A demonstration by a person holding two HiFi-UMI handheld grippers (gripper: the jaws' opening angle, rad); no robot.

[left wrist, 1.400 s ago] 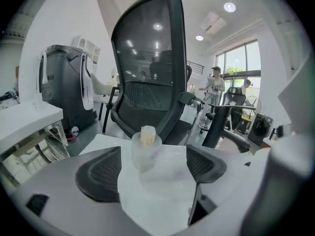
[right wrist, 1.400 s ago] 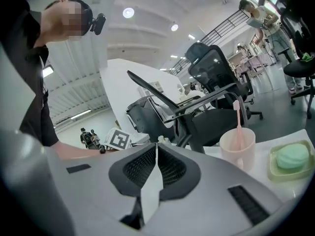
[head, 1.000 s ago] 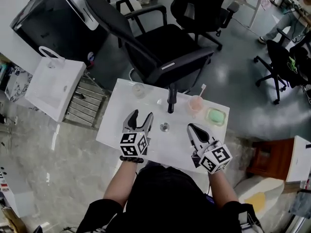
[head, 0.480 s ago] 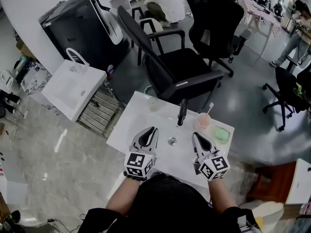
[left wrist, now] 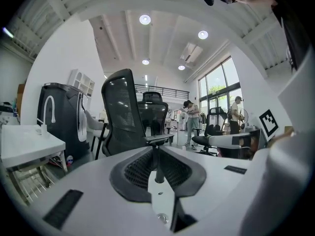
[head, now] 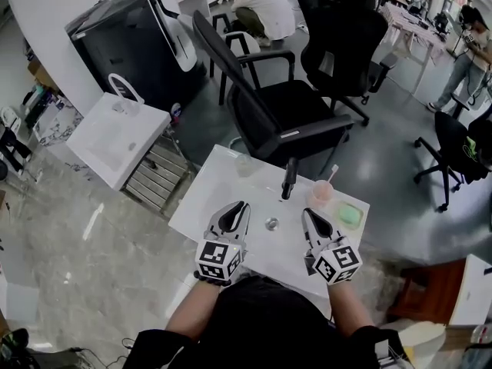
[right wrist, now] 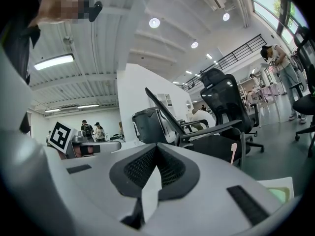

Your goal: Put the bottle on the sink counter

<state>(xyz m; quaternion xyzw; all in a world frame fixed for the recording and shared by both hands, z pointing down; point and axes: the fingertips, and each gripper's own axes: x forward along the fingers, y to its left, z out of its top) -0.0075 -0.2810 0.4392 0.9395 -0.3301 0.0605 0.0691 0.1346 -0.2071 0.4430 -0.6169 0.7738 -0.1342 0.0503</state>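
A small clear container [head: 244,164], possibly the bottle, stands at the far left corner of the white sink counter [head: 201,202]. My left gripper [head: 237,208] hovers over the counter's near left part, shut with nothing between its jaws. My right gripper [head: 309,215] hovers over the near right part, also shut and empty. In the left gripper view the closed jaws of the left gripper [left wrist: 157,152] point toward a black chair. In the right gripper view the right gripper [right wrist: 156,152] shows its jaws pressed together.
A black faucet [head: 288,179] and a drain [head: 271,223] sit between the grippers. A pink cup with a toothbrush [head: 320,193] and a green soap dish [head: 350,215] stand at the right. Black office chairs [head: 277,121] are behind the counter. Another white sink [head: 115,138] stands to the left.
The left gripper's jaws have gone from open to shut. Both grippers sit a little lower in the head view, which has tilted up to show more of the room.
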